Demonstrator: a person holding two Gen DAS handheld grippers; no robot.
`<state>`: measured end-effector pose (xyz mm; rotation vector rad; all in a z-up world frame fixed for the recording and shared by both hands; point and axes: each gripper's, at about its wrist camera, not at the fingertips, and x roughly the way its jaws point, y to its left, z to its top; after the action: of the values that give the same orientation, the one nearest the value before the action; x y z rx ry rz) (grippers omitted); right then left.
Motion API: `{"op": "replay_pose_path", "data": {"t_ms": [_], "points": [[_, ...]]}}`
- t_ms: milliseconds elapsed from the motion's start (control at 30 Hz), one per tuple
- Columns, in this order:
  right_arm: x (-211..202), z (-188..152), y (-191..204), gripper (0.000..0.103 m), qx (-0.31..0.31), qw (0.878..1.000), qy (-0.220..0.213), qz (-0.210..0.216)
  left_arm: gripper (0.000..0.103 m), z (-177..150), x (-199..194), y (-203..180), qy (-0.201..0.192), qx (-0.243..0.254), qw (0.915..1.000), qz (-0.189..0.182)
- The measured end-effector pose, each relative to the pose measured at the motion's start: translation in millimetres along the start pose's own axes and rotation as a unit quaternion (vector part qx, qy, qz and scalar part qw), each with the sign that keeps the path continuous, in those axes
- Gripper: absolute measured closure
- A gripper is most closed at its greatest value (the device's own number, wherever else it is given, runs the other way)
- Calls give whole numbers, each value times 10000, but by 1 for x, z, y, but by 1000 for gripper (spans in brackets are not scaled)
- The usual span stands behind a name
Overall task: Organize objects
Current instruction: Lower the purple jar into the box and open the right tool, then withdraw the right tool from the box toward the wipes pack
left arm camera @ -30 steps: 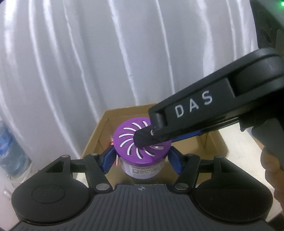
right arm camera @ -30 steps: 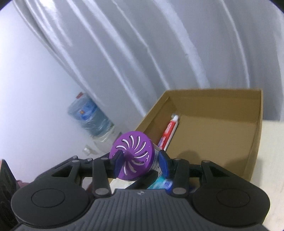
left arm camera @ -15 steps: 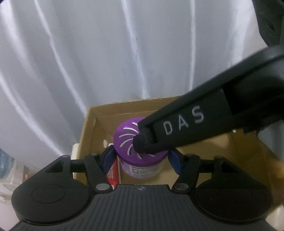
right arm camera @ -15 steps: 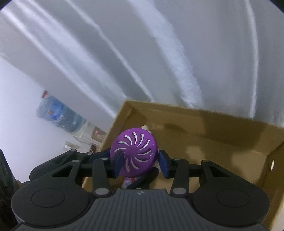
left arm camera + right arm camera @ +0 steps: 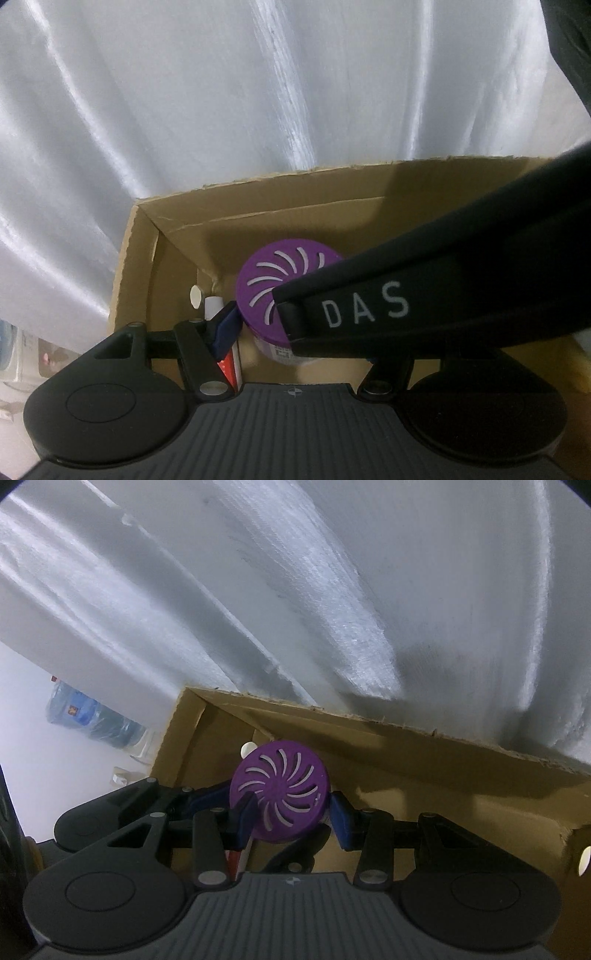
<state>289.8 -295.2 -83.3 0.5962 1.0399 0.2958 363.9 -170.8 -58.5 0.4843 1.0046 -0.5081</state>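
A small jar with a purple slotted lid (image 5: 280, 284) is held over the inside of a brown cardboard box (image 5: 258, 206), near its back left corner. My left gripper (image 5: 295, 332) is shut on the jar's body; its right finger is hidden behind the right gripper's black arm marked DAS. My right gripper (image 5: 291, 812) is shut on the purple lid (image 5: 280, 794) from both sides. A red and white toothpaste tube (image 5: 229, 354) lies in the box along its left wall, just left of the jar.
A white curtain (image 5: 258, 92) hangs right behind the box. The box's back wall (image 5: 406, 746) and right wall (image 5: 576, 849) rise close around the grippers. A blue water bottle (image 5: 92, 716) stands far off to the left.
Both grippers have carried the jar forward and down into the box, toward its back left corner. The box walls now fill more of both views. The grips have not changed.
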Motion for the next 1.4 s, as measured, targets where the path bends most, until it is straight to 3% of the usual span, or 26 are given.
{"op": "replay_pose_path", "data": {"t_ms": [67,133,167,400,667,967,1167,1233,1400], "points": [[1,1,-3,56,10,10000,8,-14,38,-4,4,-3,38,-12,10000,-30],[3,1,-3,56,1,10000,38,-30,21,-5,2,0,10,-20,10000,-68],[3,0,-3,56,-8,10000,33,-40,19,-6,0,-1,-46,-6,10000,-44],[-15,-3,-6,56,86,9999,-79,32,17,-3,-16,8,-218,-8,9997,53],[-95,-33,-5,47,200,9962,-684,501,12,-27,-80,23,-759,-298,9966,140],[-191,-108,8,28,-270,9838,-1509,926,5,-99,-162,23,-1419,-840,9862,171],[-211,-157,3,22,-407,9794,-1761,900,5,-162,-183,27,-1502,-1505,9769,220],[-214,-167,3,22,-442,9799,-1752,841,5,-184,-207,27,-1496,-1710,9734,287],[-225,-180,12,20,-638,9771,-1885,757,5,-238,-232,39,-1645,-2399,9561,360]]}}
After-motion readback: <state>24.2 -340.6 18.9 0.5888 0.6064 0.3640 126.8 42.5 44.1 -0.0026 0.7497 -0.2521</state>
